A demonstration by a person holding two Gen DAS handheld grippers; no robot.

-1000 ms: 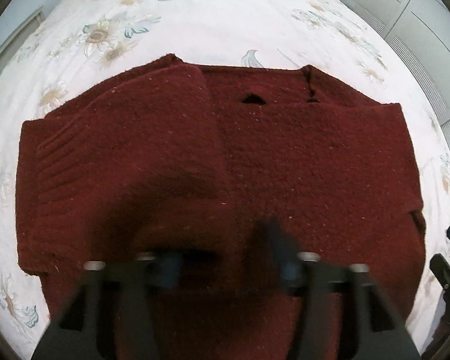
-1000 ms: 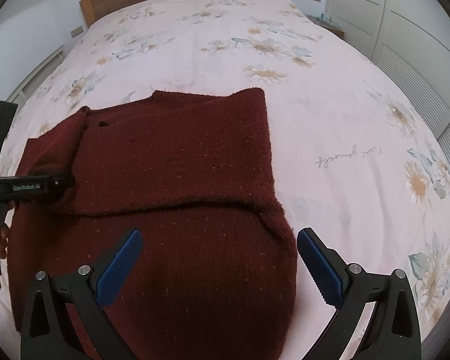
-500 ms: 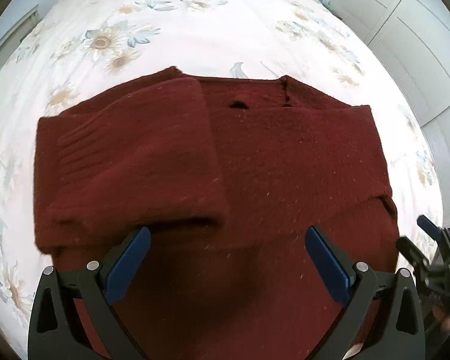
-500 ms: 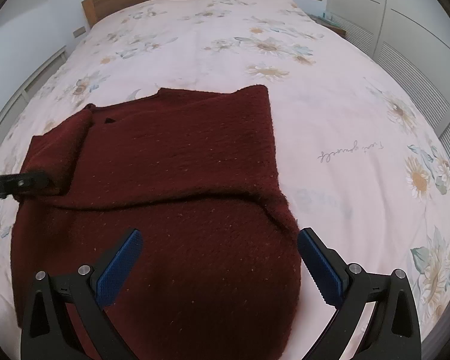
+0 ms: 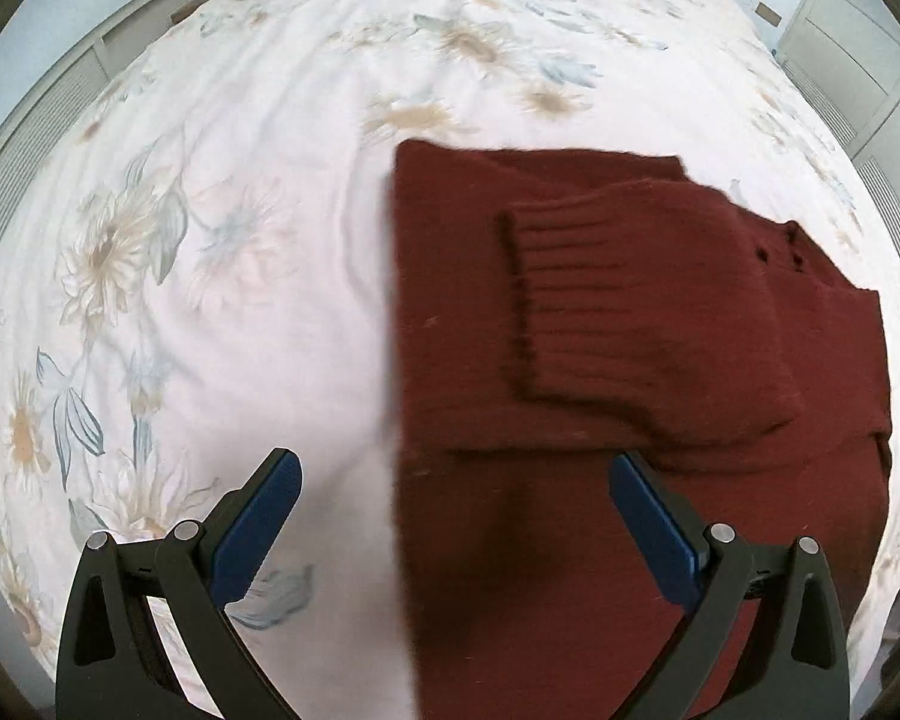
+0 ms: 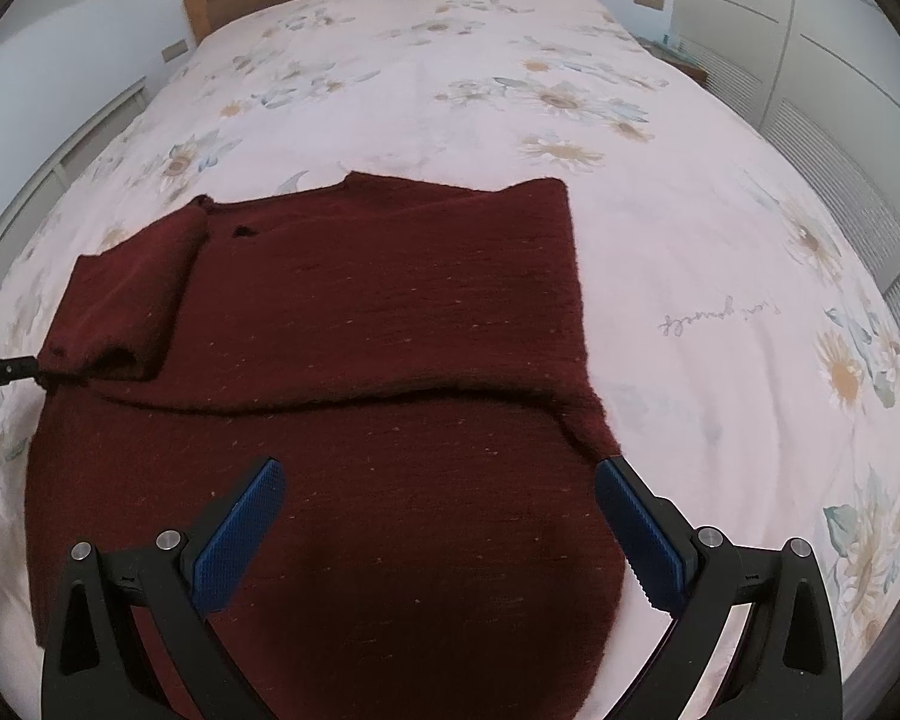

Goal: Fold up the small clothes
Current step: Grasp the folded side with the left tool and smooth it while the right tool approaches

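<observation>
Now maroon sweater [image 6: 354, 324] flat (sleeves folded inward).

- Left gripper [image 5: 450, 516]: jaws spread wide, nothing between the blue pads, fingers reaching toward 12 o'clock.
- Right gripper [image 6: 435, 519]: jaws wide apart, empty, fingers toward 12 o'clock.

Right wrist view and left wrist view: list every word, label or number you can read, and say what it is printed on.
Handwriting-style words on the bedspread: upside down in the right wrist view, too small to read for sure.
Small print on the black bar at the left edge of the right wrist view: too small to read.
Sweater: no label or text visible.
Left wrist view: blurred, no text visible.
</observation>
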